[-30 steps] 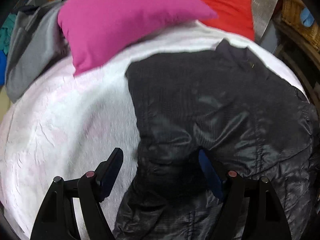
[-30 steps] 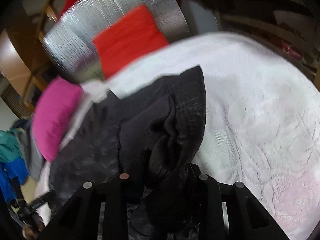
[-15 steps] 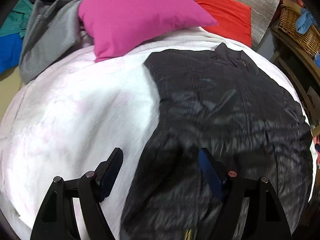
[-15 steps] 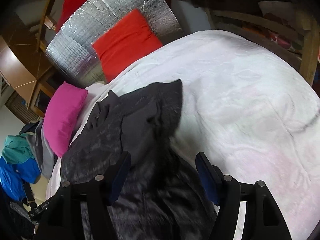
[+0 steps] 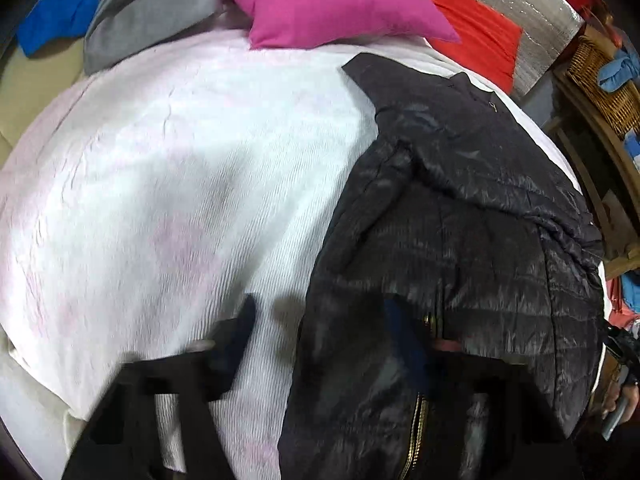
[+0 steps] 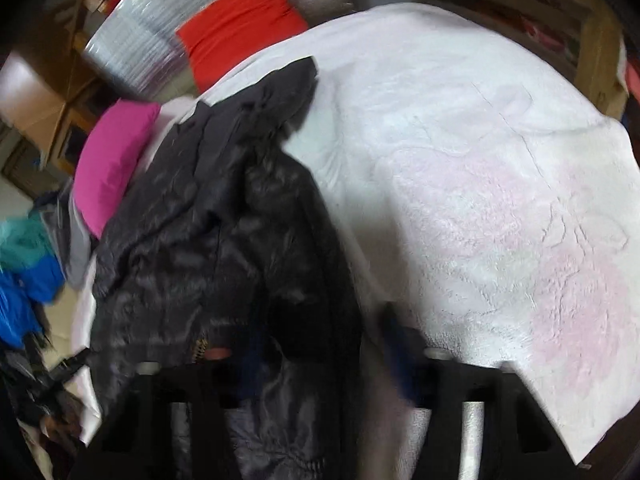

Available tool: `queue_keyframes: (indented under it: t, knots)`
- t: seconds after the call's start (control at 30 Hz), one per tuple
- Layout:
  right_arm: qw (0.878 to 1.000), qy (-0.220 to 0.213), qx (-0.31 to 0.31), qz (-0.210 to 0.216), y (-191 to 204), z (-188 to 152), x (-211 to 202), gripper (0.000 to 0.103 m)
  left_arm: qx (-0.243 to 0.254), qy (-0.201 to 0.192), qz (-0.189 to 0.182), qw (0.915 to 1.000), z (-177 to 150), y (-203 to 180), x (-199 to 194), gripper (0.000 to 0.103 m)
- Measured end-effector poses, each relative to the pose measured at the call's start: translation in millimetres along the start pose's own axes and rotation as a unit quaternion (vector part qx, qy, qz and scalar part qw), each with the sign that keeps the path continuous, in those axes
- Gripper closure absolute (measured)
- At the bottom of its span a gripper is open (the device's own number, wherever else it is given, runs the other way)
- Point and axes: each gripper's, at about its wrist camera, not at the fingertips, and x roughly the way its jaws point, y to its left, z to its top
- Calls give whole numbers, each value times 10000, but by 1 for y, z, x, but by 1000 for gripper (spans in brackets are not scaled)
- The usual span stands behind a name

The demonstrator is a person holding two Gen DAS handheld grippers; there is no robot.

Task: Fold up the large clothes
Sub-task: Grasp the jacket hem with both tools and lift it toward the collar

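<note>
Grippers left (image 5: 320,332) and right (image 6: 324,352): jaws wide, empty, straddling jacket (image 5: 460,240) edges.

Bed with white textured bedspread (image 5: 168,168). Black quilted puffer jacket (image 5: 460,240) lies on it. Magenta pillow (image 5: 328,0) at head end.

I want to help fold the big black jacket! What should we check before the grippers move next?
1. Jacket lying on the bed cover: ok.
2. Jacket spread flat: not ok, it is bunched and wrinkled.
3. Left gripper open: ok, one finger over the cover, one over the jacket.
4. Right gripper open: ok, holding nothing.
5. Zipper closed: cannot tell, blurred.
6. Pink pillow off the jacket: ok.
</note>
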Motion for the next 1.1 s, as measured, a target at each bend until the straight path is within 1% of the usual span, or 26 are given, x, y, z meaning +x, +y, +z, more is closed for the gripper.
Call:
queue_keyframes:
  t: [0.07, 0.1, 0.13, 0.17, 0.23, 0.27, 0.37, 0.4, 0.47, 0.53, 0.6, 0.63, 0.67, 0.7, 0.77, 0.8, 0.83, 0.87, 0.9, 0.93, 0.97, 1.0, 1.03, 1.07, 1.1]
  knots:
    - [9998, -79, -163, 25, 9, -1, -3, 83, -77, 23, -106, 9999, -10, 4, -1, 63]
    - [9992, -229, -309, -79, 17, -2, -8, 85, -119, 20, -132, 9998, -15, 5, -1, 66]
    - [9985, -350, -416, -102, 23, -2, -12, 86, -124, 7, -157, 9998, -19, 5, -1, 71]
    - [9975, -489, -515, -41, 30, -3, -18, 86, -113, -45, -169, 9998, -22, 5, -3, 72]
    - [9966, -557, -602, 26, 35, -3, -22, 86, -80, -126, -135, 9998, -26, 4, -5, 72]
    - [9969, -514, -602, -37, 36, -4, -19, 86, -71, -130, -129, 9998, -27, 4, -5, 72]
    - [9990, -117, -386, -172, 25, -3, -5, 86, -129, 15, -204, 9997, -27, 5, 2, 69]
    - [9994, -106, -300, -123, 22, -3, -7, 83, -137, -9, -216, 9997, -26, 6, 0, 69]
    - [9997, -170, -130, 91, 17, 0, -14, 83, -83, -104, -270, 9995, -27, 4, -4, 69]
    - [9993, -178, 142, 307, 10, 3, -19, 76, 49, -236, -278, 9993, -27, 0, -9, 70]
    - [9983, -166, 381, 411, 5, 5, -19, 51, 98, -176, -229, 9995, -25, -5, -6, 70]
    - [9981, -154, 454, 383, 4, 6, -18, 45, 70, -97, -214, 9997, -24, -5, -3, 67]
    - [9980, -130, 507, 340, 5, 8, -14, 33, 29, 4, -238, 9997, -23, -5, 1, 57]
    - [9980, -87, 503, 361, 6, 9, -11, 31, -11, 108, -327, 9994, -22, -6, 4, 55]
    - [9985, 38, 373, 408, 11, 10, -3, 31, 61, 43, -332, 9994, -21, -10, 4, 56]
    - [9991, 90, 264, 313, 13, 8, 1, 34, 154, 1, -327, 9993, -22, -13, 3, 56]
    - [9997, 179, 64, 160, 17, 6, 6, 39, 225, -56, -303, 9993, -23, -14, 2, 68]
    - [9997, 184, -126, 49, 22, 4, 8, 70, 250, -86, -274, 9993, -23, -15, 2, 81]
    - [9995, 136, -293, -38, 26, 3, 7, 84, 264, -149, -259, 9992, -24, -15, 0, 85]
    - [9990, 14, -444, -59, 29, 1, 1, 85, 249, -193, -284, 9991, -24, -14, -1, 90]
    - [9983, -152, -556, -29, 32, 0, -6, 89, 212, -286, -369, 9987, -24, -12, -5, 93]
    - [9975, -353, -614, 54, 34, -1, -16, 89, 170, -389, -440, 9981, -24, -11, -10, 93]
    - [9960, -623, -592, 246, 34, -1, -29, 89, 162, -475, -489, 9975, -25, -10, -14, 93]
    - [9951, -745, -531, 362, 32, 0, -36, 89, 188, -588, -532, 9967, -26, -10, -18, 93]
    - [9952, -751, -447, 445, 28, 0, -39, 89, 229, -672, -514, 9961, -27, -10, -22, 93]
